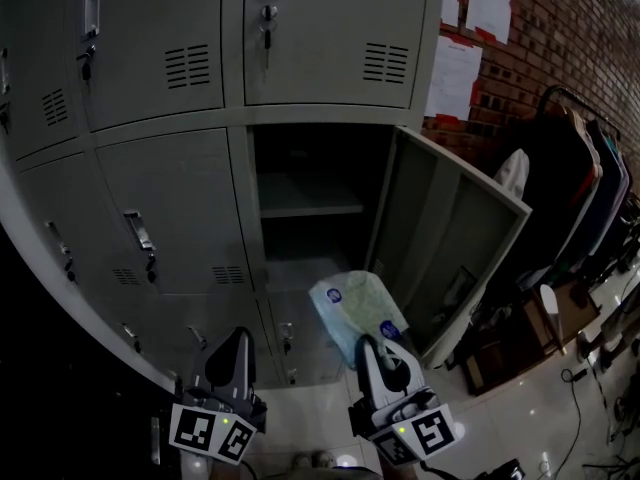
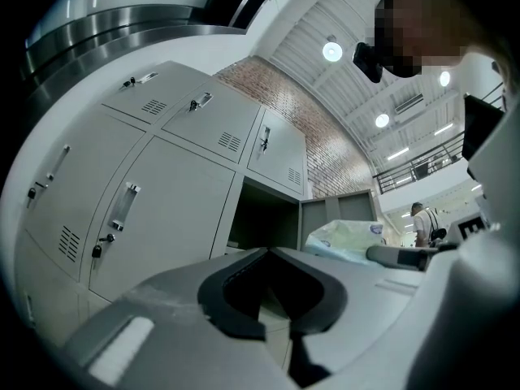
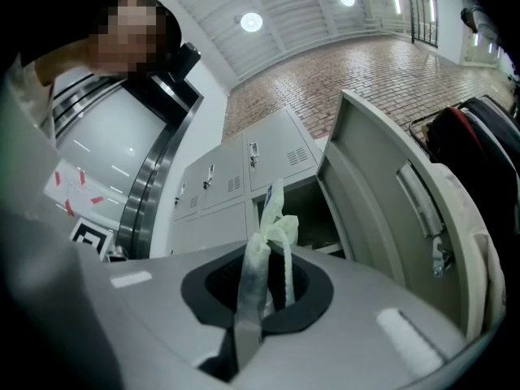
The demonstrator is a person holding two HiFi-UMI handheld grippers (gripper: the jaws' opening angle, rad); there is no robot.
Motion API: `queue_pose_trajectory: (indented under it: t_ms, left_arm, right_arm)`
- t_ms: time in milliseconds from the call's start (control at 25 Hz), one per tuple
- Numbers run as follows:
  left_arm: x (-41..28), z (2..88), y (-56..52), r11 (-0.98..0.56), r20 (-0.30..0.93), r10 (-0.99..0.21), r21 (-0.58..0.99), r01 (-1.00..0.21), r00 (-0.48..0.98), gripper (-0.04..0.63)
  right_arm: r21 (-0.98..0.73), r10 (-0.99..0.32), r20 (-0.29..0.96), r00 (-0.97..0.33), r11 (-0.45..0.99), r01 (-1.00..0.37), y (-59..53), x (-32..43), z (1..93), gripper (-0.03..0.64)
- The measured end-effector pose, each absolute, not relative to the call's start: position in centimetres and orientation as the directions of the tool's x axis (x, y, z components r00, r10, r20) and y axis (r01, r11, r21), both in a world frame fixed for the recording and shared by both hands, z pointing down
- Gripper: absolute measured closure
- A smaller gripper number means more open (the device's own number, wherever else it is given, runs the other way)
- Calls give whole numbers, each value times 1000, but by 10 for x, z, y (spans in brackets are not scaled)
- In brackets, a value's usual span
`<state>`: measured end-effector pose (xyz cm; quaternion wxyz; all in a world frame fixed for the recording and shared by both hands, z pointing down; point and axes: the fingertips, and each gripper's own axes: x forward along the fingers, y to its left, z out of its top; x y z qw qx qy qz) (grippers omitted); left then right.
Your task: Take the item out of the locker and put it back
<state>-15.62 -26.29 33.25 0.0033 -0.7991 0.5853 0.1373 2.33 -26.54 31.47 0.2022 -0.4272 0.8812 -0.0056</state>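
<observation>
The item is a pale plastic bag [image 1: 352, 308] with blue round marks. It hangs in front of the open locker [image 1: 310, 183], just below its opening. My right gripper [image 1: 370, 350] is shut on the bag's knotted handles [image 3: 264, 242], which stick up between the jaws of the right gripper [image 3: 260, 299]. The locker door [image 1: 450, 238] stands swung out to the right. My left gripper [image 1: 240, 340] is lower left of the bag, in front of the shut lockers. The left gripper [image 2: 280, 299] has its jaws together with nothing in them. From there the bag [image 2: 349, 238] shows to the right.
A shelf [image 1: 310, 208] divides the open locker. Shut locker doors [image 1: 170, 208] fill the left side. A clothes rack [image 1: 590, 188] with dark garments stands on the right by a brick wall with papers [image 1: 455, 73]. Cables [image 1: 580, 378] lie on the floor. A person [image 2: 418, 218] stands far off.
</observation>
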Motion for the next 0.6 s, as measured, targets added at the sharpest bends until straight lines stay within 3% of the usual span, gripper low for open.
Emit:
queue_pose_trajectory:
  t_ms: [240,600]
  left_arm:
    - [-165,337,-270,-298,-213,-942,170,-939,260,591]
    - [-184,341,-283,-246,-196,-957,159,-956,214,591]
  right_arm:
    - [-57,-716,-376,-588,651,-757,-306,14,267,600]
    - [51,-788,-247,-563,570,-820,-495,-45,224,600]
